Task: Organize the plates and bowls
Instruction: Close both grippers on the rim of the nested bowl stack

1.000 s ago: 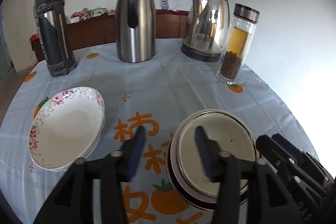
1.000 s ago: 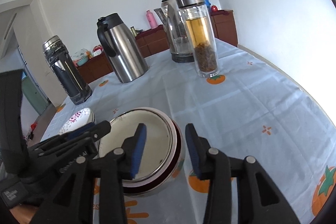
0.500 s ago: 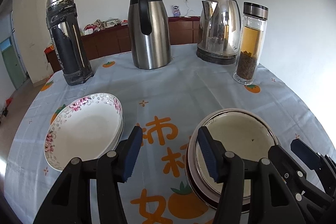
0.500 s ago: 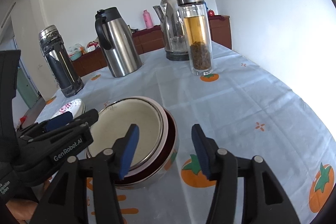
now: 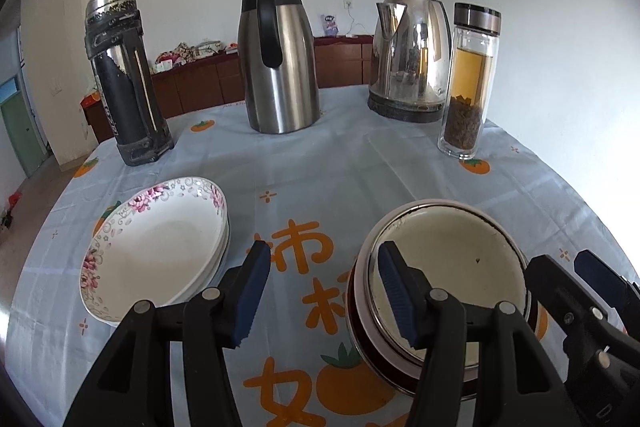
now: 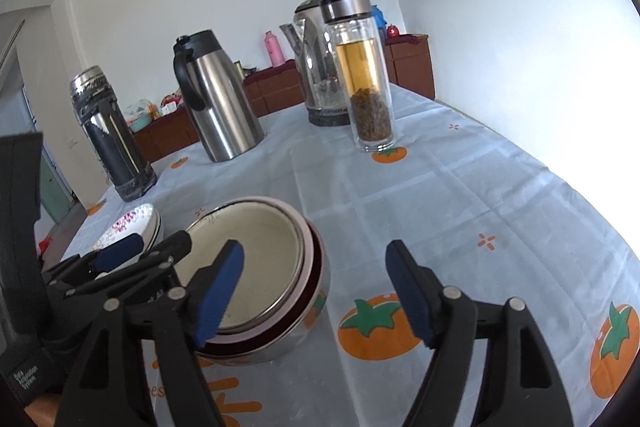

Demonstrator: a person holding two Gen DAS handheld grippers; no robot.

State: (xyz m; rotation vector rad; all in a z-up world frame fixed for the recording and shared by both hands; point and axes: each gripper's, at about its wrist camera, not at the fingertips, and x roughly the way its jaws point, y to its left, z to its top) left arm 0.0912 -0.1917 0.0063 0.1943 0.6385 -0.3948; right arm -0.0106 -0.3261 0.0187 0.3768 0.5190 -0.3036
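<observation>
My surface (image 5: 360, 163) wears a pale blue cloth printed with orange fruit. At its far side the steel carafe (image 5: 278, 59) stands; left of it the dark flask (image 5: 124, 79), right of it the kettle (image 5: 408, 55) and tea bottle (image 5: 468, 83). Nearer than the carafe lie the stacked floral plates (image 5: 156, 247) and the nested bowls (image 5: 440, 279).

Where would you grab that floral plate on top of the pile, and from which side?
By its rim. The floral plate is shallow, nested on other plates, so only the raised, flaring edge offers something to pinch. I would probably come from the near right side, where the left gripper is closest, one finger over the rim and one under it.
</observation>
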